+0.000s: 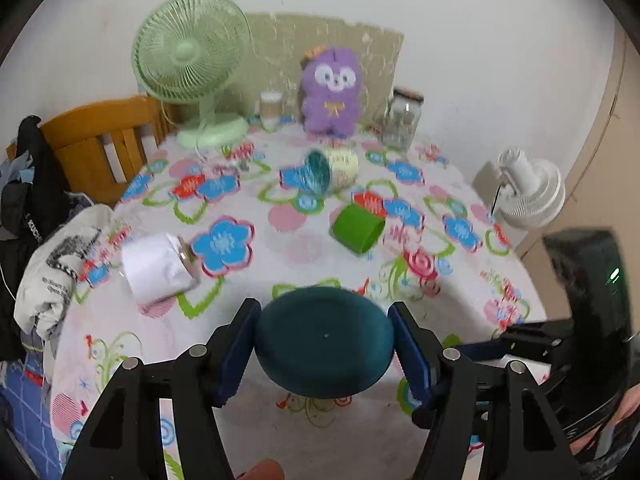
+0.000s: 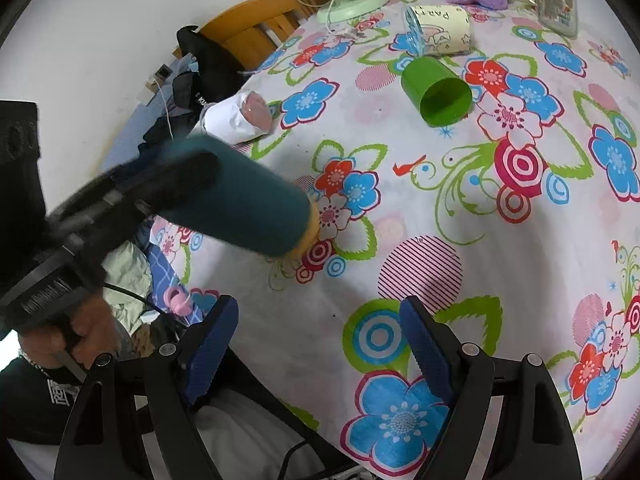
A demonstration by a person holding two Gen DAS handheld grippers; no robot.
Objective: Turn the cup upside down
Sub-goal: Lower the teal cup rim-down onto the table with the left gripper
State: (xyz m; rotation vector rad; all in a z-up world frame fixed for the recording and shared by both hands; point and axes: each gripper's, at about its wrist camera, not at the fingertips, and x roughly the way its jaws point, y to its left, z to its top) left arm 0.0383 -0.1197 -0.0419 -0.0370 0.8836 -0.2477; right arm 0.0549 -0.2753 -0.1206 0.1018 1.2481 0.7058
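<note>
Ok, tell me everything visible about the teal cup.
The teal cup is a dark blue-green cylinder with a matte, opaque look. The left gripper is shut on it, one blue finger on each side of its wall. In the left wrist view its flat round base faces the camera. In the right wrist view it lies tilted, mouth slanting down toward the table, showing a yellowish inside at the rim. Whether the rim touches the cloth cannot be told. The image is motion-blurred.
</note>
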